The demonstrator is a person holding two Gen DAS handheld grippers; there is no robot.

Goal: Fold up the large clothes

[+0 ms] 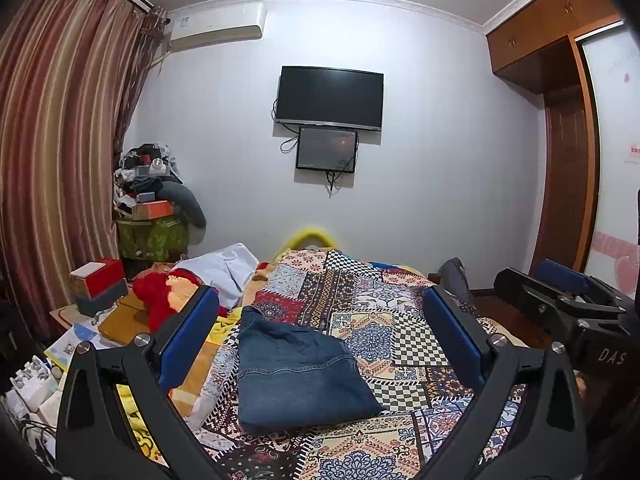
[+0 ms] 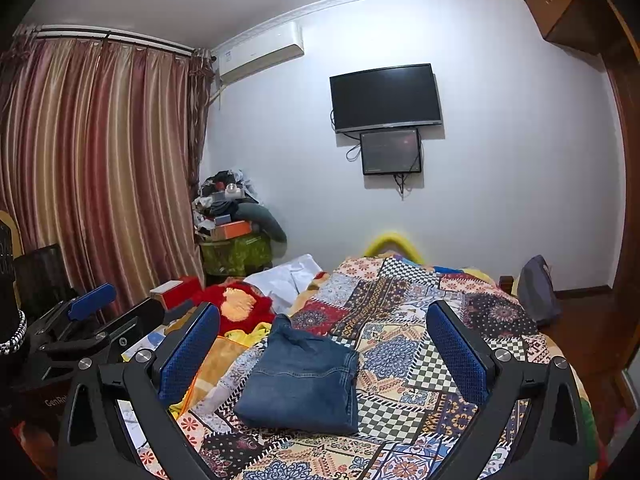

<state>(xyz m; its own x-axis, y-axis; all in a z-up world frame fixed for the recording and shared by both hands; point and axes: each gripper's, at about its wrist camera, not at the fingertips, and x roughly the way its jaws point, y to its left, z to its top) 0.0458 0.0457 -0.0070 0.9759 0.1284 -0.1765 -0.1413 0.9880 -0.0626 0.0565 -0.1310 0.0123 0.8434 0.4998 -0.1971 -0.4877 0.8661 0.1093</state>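
On the patchwork bedspread [image 1: 404, 344], near its left side, lay the jeans [image 1: 296, 376], already doubled into a compact blue bundle with a seam line running across the top layer and a bunched end pointing toward the far wall. From the right wrist view the jeans [image 2: 304, 384] looked squared at the near edge, less tidy at the far end.

Neither tool touched the denim. The left gripper [image 1: 320, 336] hovered above it with its jaws spread wide and nothing between the blue pads [image 1: 188, 336]. The right gripper [image 2: 320, 340] hung likewise, jaws wide apart and empty; it also showed at the right edge of the left view.

Beyond the jeans, a red garment [image 1: 160, 300] and white cloth [image 1: 228, 268] lay heaped at the bed's left side, with a red box [image 1: 100, 278] nearby.

To my judgement the folding of this piece was at or near its end, both tools released. The next move would call either for a last tidying press on the bunched far end, or for reaching left to another garment; which, I cannot tell.
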